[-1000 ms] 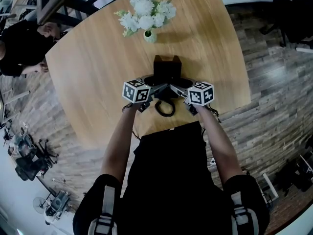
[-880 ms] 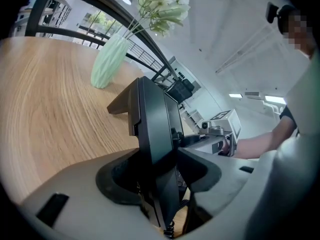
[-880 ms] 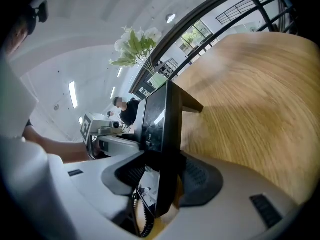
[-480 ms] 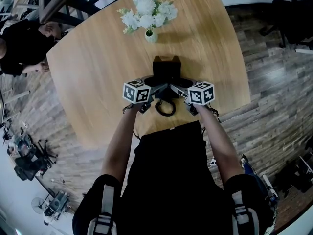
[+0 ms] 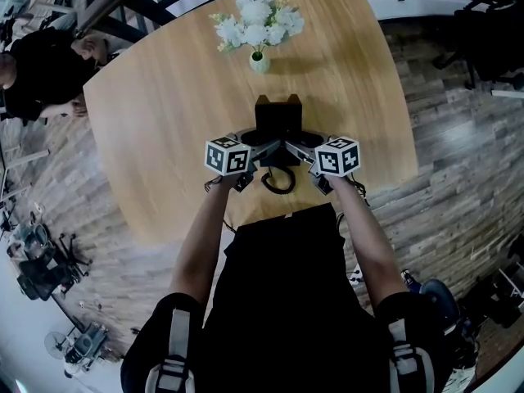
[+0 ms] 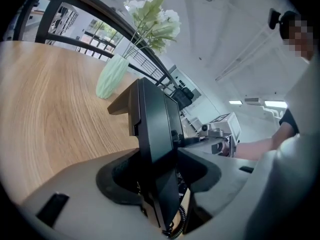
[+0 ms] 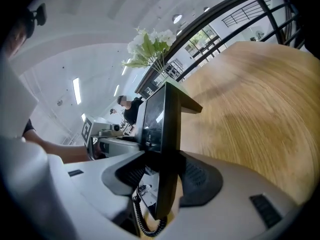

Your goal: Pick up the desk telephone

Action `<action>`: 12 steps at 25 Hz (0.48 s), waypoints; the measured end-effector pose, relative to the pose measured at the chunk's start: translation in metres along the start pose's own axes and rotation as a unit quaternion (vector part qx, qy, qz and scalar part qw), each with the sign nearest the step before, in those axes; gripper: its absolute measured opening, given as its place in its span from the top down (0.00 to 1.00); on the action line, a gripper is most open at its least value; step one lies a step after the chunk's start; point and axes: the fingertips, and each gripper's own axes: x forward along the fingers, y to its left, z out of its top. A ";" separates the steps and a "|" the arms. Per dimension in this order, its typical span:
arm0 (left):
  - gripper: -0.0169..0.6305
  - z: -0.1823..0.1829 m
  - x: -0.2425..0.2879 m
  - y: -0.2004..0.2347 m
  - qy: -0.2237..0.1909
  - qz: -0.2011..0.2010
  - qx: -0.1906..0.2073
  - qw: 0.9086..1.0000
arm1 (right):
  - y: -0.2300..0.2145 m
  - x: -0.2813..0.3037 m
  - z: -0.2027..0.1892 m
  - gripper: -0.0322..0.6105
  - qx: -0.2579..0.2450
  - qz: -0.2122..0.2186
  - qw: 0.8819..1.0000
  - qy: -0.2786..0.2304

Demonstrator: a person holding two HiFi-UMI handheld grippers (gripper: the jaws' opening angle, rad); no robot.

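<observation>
Desk telephone (image 5: 277, 119) sits toward the near edge of the round wooden table (image 5: 155, 113), directly in front of the person and well short of the vase of white flowers (image 5: 259, 59) at the far side. The grasp looks made. The left gripper (image 6: 159, 173) has its jaws pinched narrow on the phone's left edge, with the black body wedged between the pads. The right gripper (image 7: 164, 179) is clamped the same way on the opposite edge. The coiled cord (image 5: 278, 182) loops out below the phone toward the person. I cannot tell from any view whether the base has cleared the wood. The right gripper view shows the cord dangling under the body with wood behind it, which hints at a slight rise, no more. My judgement: reach and grip are done, and the lift proper is only beginning or yet to come. Pose: both forearms are pushed forward from the torso with elbows bent, converging on the phone. The grippers angle inward toward each other, marker cubes uppermost, roughly level and symmetrical about the phone.
</observation>
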 end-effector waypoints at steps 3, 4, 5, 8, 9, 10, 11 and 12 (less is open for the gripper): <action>0.63 0.000 -0.008 -0.006 -0.006 0.002 0.007 1.000 | 0.009 -0.002 0.000 0.61 -0.008 0.002 1.000 0.001; 0.63 0.000 -0.011 -0.008 -0.007 0.003 0.010 1.000 | 0.012 -0.003 -0.001 0.61 -0.010 0.002 1.000 0.001; 0.63 0.000 -0.013 -0.010 -0.008 0.004 0.014 1.000 | 0.015 -0.003 -0.001 0.61 -0.012 0.002 1.000 0.001; 0.63 0.003 -0.021 -0.014 -0.012 0.004 0.024 1.000 | 0.023 -0.005 0.001 0.61 -0.020 0.001 1.000 0.000; 0.63 0.004 -0.024 -0.015 -0.013 0.003 0.026 1.000 | 0.026 -0.005 0.002 0.61 -0.022 0.001 1.000 0.000; 0.63 0.005 -0.027 -0.017 -0.017 0.002 0.027 1.000 | 0.029 -0.006 0.003 0.61 -0.025 0.000 1.000 -0.001; 0.63 0.006 -0.030 -0.018 -0.020 0.002 0.027 0.999 | 0.032 -0.006 0.005 0.61 -0.028 0.000 1.000 -0.002; 0.63 0.007 -0.032 -0.020 -0.024 0.001 0.027 0.999 | 0.035 -0.007 0.006 0.61 -0.032 -0.001 0.999 -0.003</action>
